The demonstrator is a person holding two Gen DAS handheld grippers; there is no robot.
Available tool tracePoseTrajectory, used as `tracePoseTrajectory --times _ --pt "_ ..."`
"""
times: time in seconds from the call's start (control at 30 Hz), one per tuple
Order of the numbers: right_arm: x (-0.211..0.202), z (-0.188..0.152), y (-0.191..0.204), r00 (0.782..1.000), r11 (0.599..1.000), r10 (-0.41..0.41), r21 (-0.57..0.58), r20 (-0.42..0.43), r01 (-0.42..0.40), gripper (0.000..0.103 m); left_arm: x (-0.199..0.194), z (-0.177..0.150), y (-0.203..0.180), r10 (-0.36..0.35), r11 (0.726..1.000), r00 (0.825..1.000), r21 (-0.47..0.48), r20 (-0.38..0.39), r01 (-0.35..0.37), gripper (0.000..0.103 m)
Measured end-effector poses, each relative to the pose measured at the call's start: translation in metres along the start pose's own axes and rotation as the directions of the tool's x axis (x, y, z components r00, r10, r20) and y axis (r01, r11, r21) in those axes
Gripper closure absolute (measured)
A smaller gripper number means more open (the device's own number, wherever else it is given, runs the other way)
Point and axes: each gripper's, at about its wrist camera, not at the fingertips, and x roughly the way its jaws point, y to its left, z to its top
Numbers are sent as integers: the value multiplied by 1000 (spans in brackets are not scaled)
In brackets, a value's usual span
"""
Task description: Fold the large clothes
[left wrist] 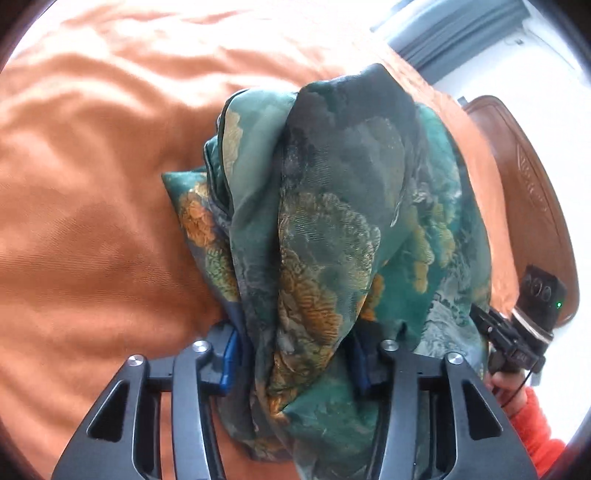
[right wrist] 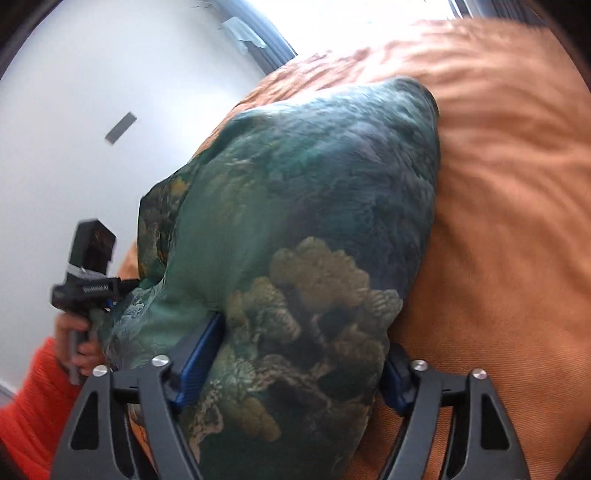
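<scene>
A large dark green garment with gold and orange floral print (left wrist: pixel 332 229) hangs bunched between both grippers over an orange bed cover (left wrist: pixel 92 184). My left gripper (left wrist: pixel 295 362) is shut on a thick bundle of it, blue pads pressing both sides. My right gripper (right wrist: pixel 299 354) is shut on another part of the same garment (right wrist: pixel 314 221), which drapes forward over the fingers. The right gripper also shows at the right edge of the left wrist view (left wrist: pixel 517 332), and the left gripper shows at the left of the right wrist view (right wrist: pixel 88 284).
The orange bed cover (right wrist: pixel 498 221) fills most of both views. A brown wooden headboard (left wrist: pixel 524 192) stands at the right. A white wall (right wrist: pixel 74 129) and a grey window frame (left wrist: pixel 454 33) lie beyond the bed. A person's orange sleeve (right wrist: pixel 29 398) is at the left.
</scene>
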Motion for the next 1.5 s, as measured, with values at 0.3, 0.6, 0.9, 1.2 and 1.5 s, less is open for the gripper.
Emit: tracePoseTrajectory --times 0.3,0.6,0.9,1.2,1.5 --pt "-38 -3 23 994 997 24 -74 102 -16 32 -35 0 -32 -6 998 999 67 42 3 57" --pt "-58 -8 11 989 999 -11 -48 149 18 32 -22 16 -42 -34 994 998 107 43 29 57" --pt "-68 -8 8 983 999 -19 -45 183 28 32 -25 13 -42 -29 993 997 116 66 21 57" --pt "-41 12 13 981 999 17 -44 192 -9 32 -30 12 -41 9 995 994 100 109 -20 57" --pt "39 25 -49 997 995 21 101 72 -29 27 46 2 7 56 997 997 51 56 -59 38"
